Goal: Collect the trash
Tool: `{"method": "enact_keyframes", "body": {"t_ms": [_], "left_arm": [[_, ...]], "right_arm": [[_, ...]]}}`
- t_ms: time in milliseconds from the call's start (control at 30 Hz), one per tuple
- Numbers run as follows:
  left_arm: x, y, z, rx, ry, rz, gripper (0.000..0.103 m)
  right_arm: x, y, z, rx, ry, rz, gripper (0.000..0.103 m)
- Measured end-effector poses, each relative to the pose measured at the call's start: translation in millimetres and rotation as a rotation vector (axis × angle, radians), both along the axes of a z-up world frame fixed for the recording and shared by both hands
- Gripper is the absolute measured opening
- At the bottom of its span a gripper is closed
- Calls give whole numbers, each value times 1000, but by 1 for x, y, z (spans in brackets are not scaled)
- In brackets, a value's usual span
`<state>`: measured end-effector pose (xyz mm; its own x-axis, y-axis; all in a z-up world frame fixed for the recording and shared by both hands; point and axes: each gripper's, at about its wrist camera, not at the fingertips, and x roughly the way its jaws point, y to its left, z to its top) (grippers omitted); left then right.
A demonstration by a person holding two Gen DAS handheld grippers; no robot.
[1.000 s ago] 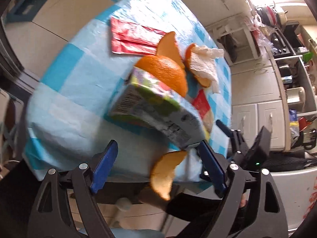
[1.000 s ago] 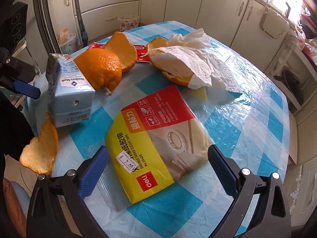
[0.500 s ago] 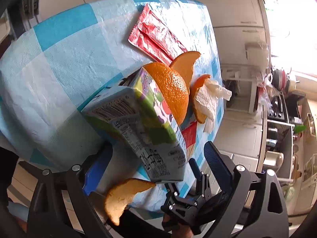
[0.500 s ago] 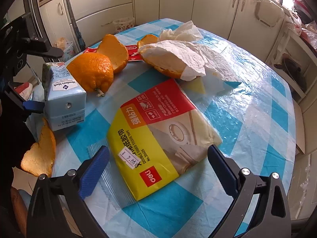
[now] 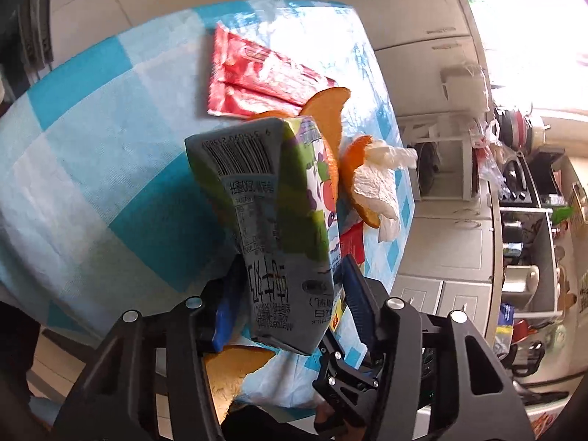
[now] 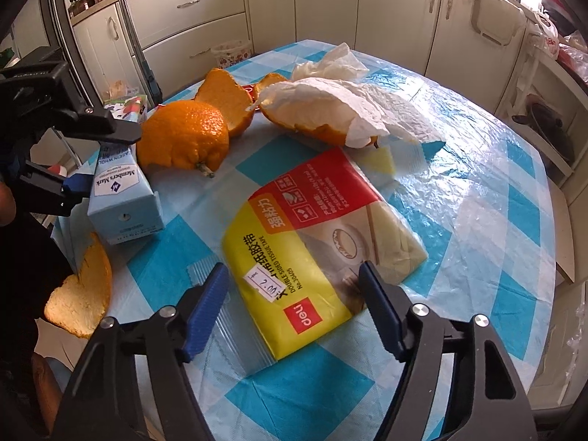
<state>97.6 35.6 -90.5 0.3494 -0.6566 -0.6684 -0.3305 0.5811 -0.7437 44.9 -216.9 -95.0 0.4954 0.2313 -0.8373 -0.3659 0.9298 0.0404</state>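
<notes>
Both grippers' jaws have just been closing since the earlier frames: left onto the milk carton, right around the tape packet.

Left gripper point(image 5: 290, 294) now has its blue pads pressed on both sides of the milk carton point(image 5: 272, 213), which lies near the table edge of the blue-checked tablecloth point(image 6: 514, 191), beside the orange point(image 6: 183, 136). Right gripper point(image 6: 294, 294) stands at a medium gap, fingers point(image 6: 205, 301) straddling the near end of the yellow-red tape packet point(image 6: 323, 228); pads apart from it, packet flat on the cloth. Peel piece point(image 6: 82, 294) overhangs the table edge; tissue point(image 6: 330, 99) covers another peel farther back.
</notes>
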Motion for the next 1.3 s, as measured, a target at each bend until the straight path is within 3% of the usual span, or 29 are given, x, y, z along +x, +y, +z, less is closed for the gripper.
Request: {"method": "enact_keyframes", "body": {"t_ms": [200, 300, 500, 1300], "left_arm": [[2, -8, 29, 55, -123, -68, 50], [1, -12, 47, 79, -198, -99, 49], [0, -21, 70, 81, -292, -162, 49], [-18, -88, 88, 97, -406, -352, 49]], "right_arm": [[2, -6, 5, 24, 6, -8, 39], [-1, -11, 7, 25, 3, -17, 32], [-6, -19, 12, 8, -11, -45, 28], [-50, -54, 48, -80, -141, -123, 27]]}}
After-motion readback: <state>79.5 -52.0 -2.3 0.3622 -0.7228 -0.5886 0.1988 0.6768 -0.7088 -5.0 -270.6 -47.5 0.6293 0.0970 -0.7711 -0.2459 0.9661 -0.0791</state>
